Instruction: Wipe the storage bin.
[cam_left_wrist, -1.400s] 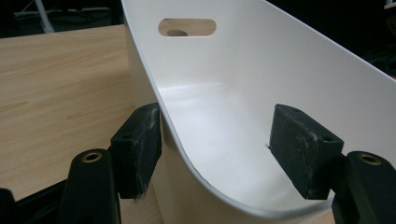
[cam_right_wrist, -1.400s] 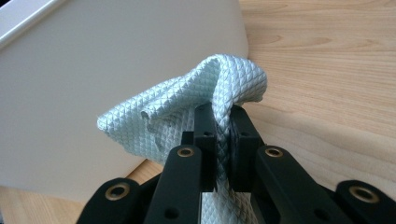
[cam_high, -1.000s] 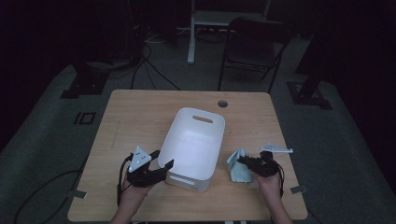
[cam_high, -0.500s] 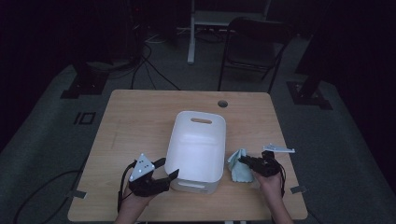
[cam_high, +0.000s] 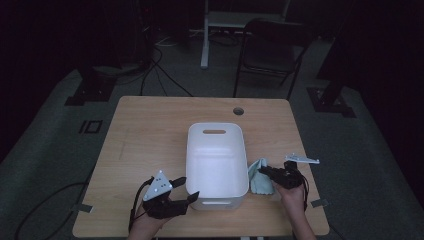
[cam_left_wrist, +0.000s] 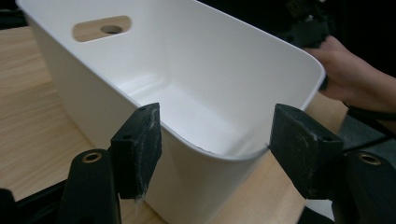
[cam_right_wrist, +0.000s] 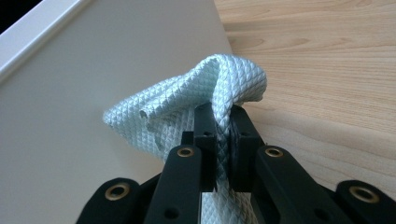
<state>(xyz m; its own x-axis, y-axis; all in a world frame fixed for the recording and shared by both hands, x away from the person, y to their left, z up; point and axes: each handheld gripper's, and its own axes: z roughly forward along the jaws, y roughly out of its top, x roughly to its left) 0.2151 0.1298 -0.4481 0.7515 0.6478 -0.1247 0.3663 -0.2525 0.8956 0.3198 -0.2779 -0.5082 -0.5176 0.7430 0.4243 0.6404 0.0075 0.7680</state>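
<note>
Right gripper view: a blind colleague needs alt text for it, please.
The right hand-held gripper has its black jaws shut on a fold of pale blue quilted cloth. The cloth bunches against the white bin's outer wall, with the wooden table at right.

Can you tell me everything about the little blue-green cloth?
The cloth is pale mint with a tiny diamond quilted weave, soft and crumpled. The right gripper is shut on a bunched fold of it. It sits on the wooden table, right beside the white bin's outer wall.
</note>
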